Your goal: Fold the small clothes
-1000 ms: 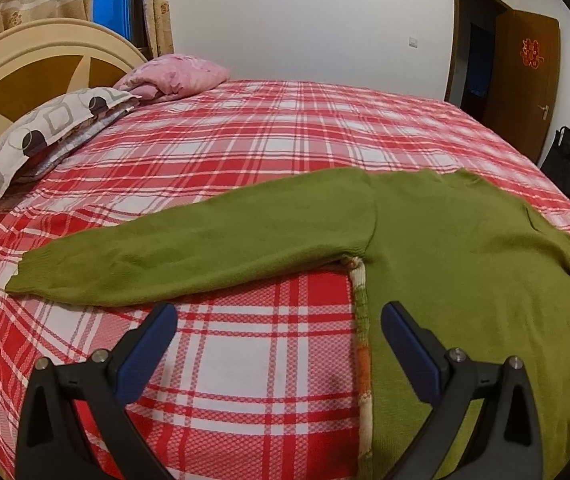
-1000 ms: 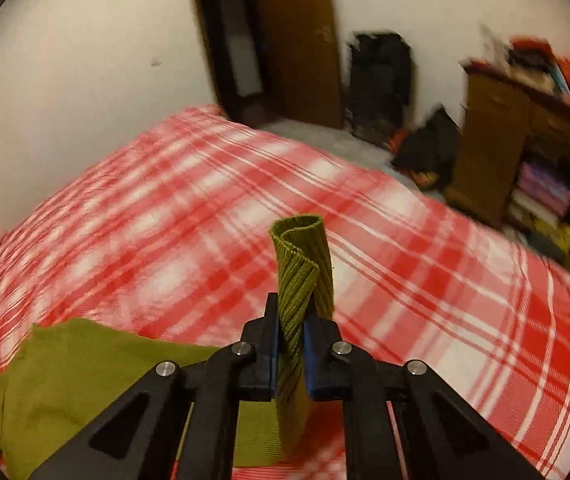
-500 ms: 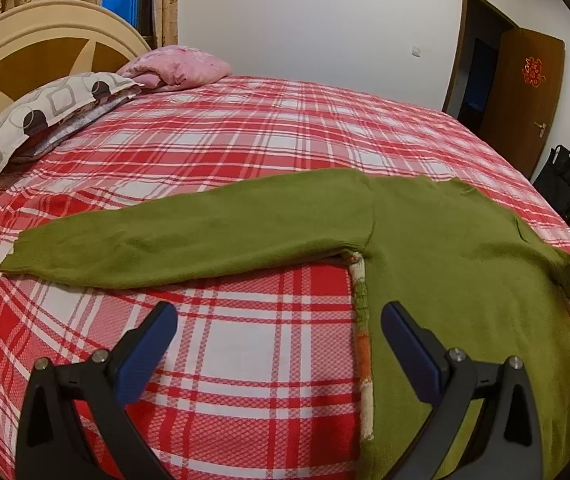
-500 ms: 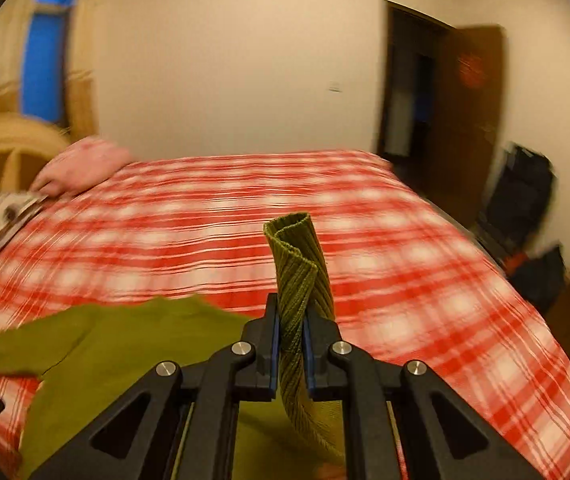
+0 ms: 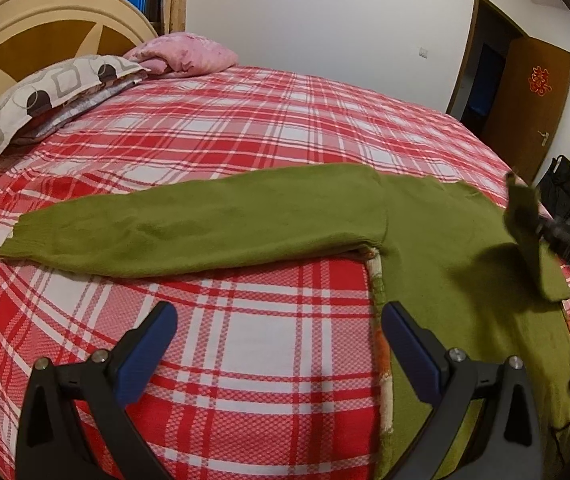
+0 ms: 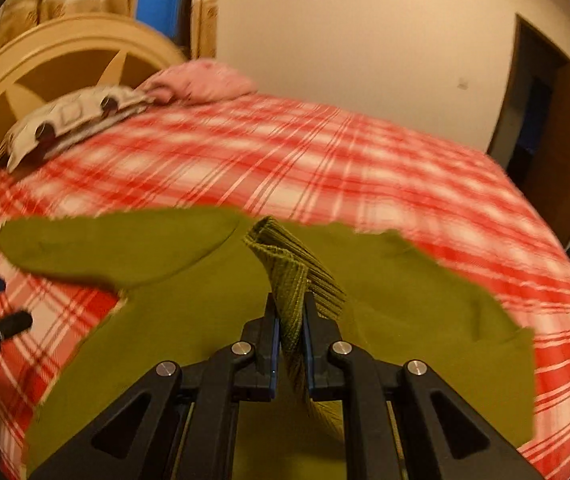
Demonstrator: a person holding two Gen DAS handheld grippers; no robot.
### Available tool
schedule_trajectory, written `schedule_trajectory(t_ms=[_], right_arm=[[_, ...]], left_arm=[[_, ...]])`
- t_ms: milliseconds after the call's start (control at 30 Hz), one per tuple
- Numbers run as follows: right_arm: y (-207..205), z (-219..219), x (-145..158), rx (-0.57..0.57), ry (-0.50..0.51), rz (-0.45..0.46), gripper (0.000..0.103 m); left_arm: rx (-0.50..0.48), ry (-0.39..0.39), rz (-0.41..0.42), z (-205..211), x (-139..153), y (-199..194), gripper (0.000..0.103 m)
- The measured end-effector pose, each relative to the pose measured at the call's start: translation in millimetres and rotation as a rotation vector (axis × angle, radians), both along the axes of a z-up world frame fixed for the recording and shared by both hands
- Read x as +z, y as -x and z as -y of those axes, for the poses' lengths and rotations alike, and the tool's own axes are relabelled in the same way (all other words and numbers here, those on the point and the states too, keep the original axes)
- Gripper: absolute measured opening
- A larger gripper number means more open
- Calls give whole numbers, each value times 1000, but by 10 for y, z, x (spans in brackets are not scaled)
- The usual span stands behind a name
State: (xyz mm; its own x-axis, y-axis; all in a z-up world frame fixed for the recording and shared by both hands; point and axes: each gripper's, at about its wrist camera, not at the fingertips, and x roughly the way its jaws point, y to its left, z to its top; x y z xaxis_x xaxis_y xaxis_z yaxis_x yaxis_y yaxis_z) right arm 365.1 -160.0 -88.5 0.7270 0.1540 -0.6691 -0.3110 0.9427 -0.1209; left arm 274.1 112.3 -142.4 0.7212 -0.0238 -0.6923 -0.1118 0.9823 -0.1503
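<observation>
An olive-green knitted sweater [image 5: 437,248] lies flat on a bed with a red and white plaid cover [image 5: 245,128], one sleeve [image 5: 189,228] stretched toward the patterned pillow [image 5: 57,92]. The right gripper [image 6: 289,320] is clamped on the ribbed cuff [image 6: 285,264] of the other sleeve, lifted above the sweater's body. The left gripper [image 5: 277,344] hovers with its jaws wide apart and nothing between them, over the cover beside the sweater's edge.

Warm indoor light; left view sharp, right view motion-blurred and yellowish; both bowed, with dark corners
</observation>
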Motion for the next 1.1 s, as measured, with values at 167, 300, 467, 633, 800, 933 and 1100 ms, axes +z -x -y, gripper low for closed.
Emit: schedule_trajectory(t_ms=[167, 300, 467, 633, 800, 933, 1100], right_arm=[[122, 150, -261, 55, -46, -130, 66], [471, 529, -254, 51, -34, -131, 66], [884, 1230, -169, -68, -92, -110, 66], [1155, 1791, -135, -212, -182, -57, 66], [1308, 2010, -183, -281, -202, 5, 66], [1362, 2033, -222, -269, -202, 28, 67], [1370, 2010, -299, -240, -205, 20, 67]], left_arm=[[-17, 13, -15, 64, 26, -46, 103], [-57, 33, -9, 226, 94, -115, 103], [-175, 75, -25, 752, 132, -358, 102], [-278, 123, -114, 1316, 10, -735, 84], [-294, 85, -184, 1747, -208, -1086, 84], [-299, 36, -191, 1886, -277, -1162, 76], [-311, 36, -190, 1931, -209, -1164, 7]])
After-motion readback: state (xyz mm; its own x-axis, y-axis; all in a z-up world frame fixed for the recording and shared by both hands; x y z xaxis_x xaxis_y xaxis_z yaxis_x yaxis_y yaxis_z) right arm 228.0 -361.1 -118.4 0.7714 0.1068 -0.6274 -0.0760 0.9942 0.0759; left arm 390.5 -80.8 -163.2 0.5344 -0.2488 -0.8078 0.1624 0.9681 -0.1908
